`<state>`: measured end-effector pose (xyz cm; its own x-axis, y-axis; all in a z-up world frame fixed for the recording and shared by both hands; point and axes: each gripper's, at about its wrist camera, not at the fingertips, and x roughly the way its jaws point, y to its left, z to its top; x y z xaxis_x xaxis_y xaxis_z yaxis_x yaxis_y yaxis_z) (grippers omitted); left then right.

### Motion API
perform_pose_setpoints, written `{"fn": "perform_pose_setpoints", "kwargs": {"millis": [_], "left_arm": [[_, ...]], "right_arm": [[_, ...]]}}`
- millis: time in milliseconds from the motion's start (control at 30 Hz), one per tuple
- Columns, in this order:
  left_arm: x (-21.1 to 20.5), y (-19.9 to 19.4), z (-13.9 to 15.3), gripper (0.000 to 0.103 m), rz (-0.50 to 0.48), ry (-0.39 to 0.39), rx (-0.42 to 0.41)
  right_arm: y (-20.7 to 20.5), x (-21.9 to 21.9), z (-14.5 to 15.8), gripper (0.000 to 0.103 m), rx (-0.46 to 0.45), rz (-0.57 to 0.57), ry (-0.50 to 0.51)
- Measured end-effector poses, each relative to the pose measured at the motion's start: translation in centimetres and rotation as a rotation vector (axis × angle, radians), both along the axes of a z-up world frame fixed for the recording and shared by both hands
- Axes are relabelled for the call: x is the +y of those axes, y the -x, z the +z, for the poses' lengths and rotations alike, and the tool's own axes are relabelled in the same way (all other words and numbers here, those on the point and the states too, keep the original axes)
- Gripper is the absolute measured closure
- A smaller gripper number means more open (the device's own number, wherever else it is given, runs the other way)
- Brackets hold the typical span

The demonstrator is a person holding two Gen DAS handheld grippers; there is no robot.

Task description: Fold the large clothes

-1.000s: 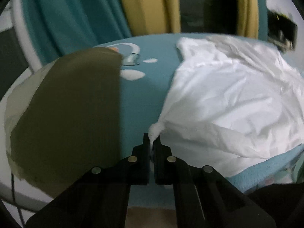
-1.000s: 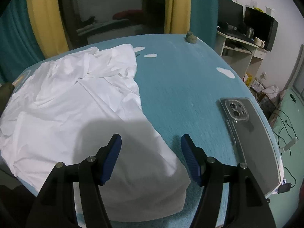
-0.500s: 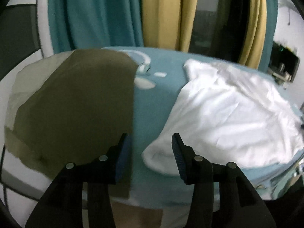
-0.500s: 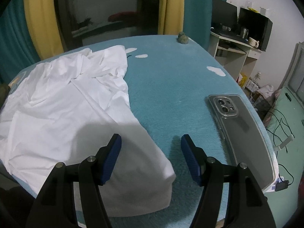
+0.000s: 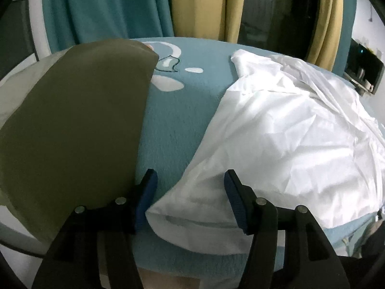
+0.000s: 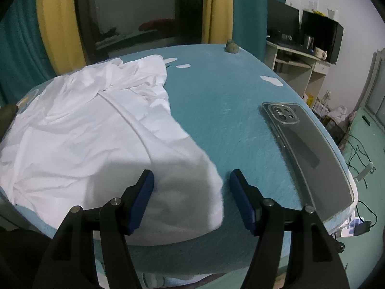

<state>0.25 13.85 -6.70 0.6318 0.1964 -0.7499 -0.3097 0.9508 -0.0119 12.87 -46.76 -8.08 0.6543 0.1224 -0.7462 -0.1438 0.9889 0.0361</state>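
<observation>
The white garment (image 5: 288, 132) is looking thin, light and limp, likely sliding and creasing easily, so pinching its hemmed near corners seems best. It is lying rumpled and partly spread on the teal surface (image 5: 175, 120), beside an olive cloth (image 5: 72, 132). The left hand-held gripper (image 5: 190, 200) is opening, its jaws straddling one corner without pressing it. The right hand-held gripper (image 6: 191, 197) is standing wide, gripping nothing, over the other corner near a phone (image 6: 310, 154)

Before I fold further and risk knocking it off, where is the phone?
In the right wrist view the phone lies face down on the teal blanket, near its right edge, right of the white garment and clear of it.
</observation>
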Motion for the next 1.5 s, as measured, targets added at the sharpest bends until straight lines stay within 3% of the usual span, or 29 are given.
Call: {"fn": "perform_pose_setpoints", "kwargs": {"millis": [167, 333, 367, 400, 533, 600, 633, 667, 700, 833, 1033, 1500], "left_arm": [[-0.6, 0.8, -0.1, 0.038, -0.016, -0.027, 0.004], [-0.4, 0.6, -0.1, 0.037, -0.023, -0.025, 0.013], [-0.4, 0.7, -0.1, 0.037, -0.019, -0.023, 0.011], [-0.4, 0.7, -0.1, 0.037, -0.015, -0.021, 0.008], [-0.9, 1.3, -0.2, 0.037, 0.007, -0.023, -0.005], [-1.3, 1.5, -0.2, 0.049, -0.023, -0.026, -0.003], [-1.6, 1.5, 0.0, 0.067, -0.061, -0.018, 0.008], [-1.7, 1.4, 0.3, 0.094, -0.098, -0.012, 0.023], [-1.8, 1.3, 0.4, 0.100, -0.127, 0.003, 0.032], [-1.9, 2.0, 1.0, 0.100, -0.142, 0.031, 0.012], [-0.9, 3.8, 4.7, 0.100, -0.121, 0.090, -0.113], [-0.9, 4.3, 10.9, 0.100, -0.136, 0.020, -0.282]], "right_arm": [[0.6, 1.4, 0.0, 0.042, -0.013, 0.033, 0.003], [1.2, 1.9, 0.2, 0.077, -0.024, 0.039, -0.043], [1.3, 1.9, 0.2, 0.091, -0.024, 0.041, -0.061], [1.3, 1.9, 0.1, 0.096, -0.019, 0.048, -0.092], [1.7, 2.2, 0.0, 0.097, -0.022, 0.055, -0.138], [2.1, 1.9, 0.0, 0.097, -0.028, 0.038, -0.170], [2.2, 1.5, -0.1, 0.097, -0.034, 0.015, -0.184], [2.4, 1.1, -0.1, 0.097, -0.038, -0.012, -0.202], [2.5, 0.9, 0.0, 0.097, -0.043, -0.026, -0.213], [3.0, 0.3, 1.3, 0.097, -0.082, -0.031, -0.216], [3.8, 0.3, 4.5, 0.098, -0.146, -0.023, -0.194], [4.8, -0.4, 10.0, 0.098, -0.286, -0.027, -0.160]]}}
